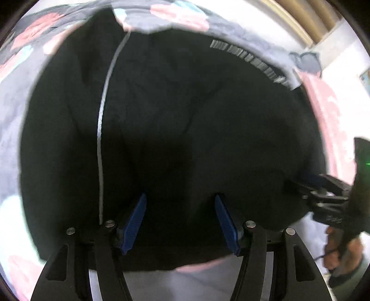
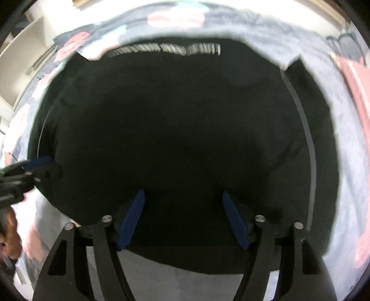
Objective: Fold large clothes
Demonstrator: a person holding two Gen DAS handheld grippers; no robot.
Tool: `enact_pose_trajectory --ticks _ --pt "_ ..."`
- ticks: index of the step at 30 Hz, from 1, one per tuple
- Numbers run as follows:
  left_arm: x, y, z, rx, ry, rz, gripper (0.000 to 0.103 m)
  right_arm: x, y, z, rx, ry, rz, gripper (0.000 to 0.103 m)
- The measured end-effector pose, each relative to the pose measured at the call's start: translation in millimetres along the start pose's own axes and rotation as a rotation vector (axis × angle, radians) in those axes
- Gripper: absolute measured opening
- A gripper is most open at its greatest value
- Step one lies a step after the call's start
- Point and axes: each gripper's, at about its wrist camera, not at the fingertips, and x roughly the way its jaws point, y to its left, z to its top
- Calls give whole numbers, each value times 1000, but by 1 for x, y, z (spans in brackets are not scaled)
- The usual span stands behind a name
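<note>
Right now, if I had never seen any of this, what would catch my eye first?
A big black garment fills nearly the whole view, spread on a bedcover printed in grey with pink blotches. A thin pale stripe runs down the cloth on the left, and a row of blurred white lettering crosses its far edge. Near the bottom, blue-padded jaws of the left gripper and right gripper stand open over the cloth's near edge.

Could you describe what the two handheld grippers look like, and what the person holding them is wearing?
Both the left gripper and the right gripper are matte black, with curved, cut-out arms joined by round silver pins. Each has two flat blue ribbed pads as its jaws. The right gripper's body carries a small green light. A grey-green sleeve shows at that wrist. No cables are visible.
</note>
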Motion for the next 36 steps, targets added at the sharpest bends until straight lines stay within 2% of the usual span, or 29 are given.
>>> enact_pose_trajectory --ticks 3,8,10,14,18,20,21,22,26,29,36 --pt "3 -10 4 35 2 58 64 4 -3 9 6 6 -6 78" --pt "-21 2 2 -22 -11 -11 64 -8 -10 13 65 9 18 81" --pt "-38 7 -1 -48 -27 -3 64 -18 -13 10 70 -8 10 82" --pt "-77 19 -5 -61 -110 -2 64 -46 -22 0 61 -57 -30 82" --pt "-110 45 5 -98 -168 -8 64 -77 -47 -9 130 -114 -26 82" --pt "-124 65 6 -150 -175 -71 64 -93 -63 1 179 -145 -35 82" --pt "-126 79 10 -192 -169 -111 64 -97 -71 2 203 -161 -43 82" --pt "-128 91 8 -217 -166 -122 64 -105 -86 3 233 -179 -54 82" --pt "-126 121 19 -270 -158 -75 64 -114 -137 8 312 -189 -111 85" --pt "-112 128 32 -291 -143 -67 64 -106 -158 14 326 -179 -128 85" --pt "-80 151 44 -335 -70 -127 64 -74 -187 26 335 -107 -96 85"
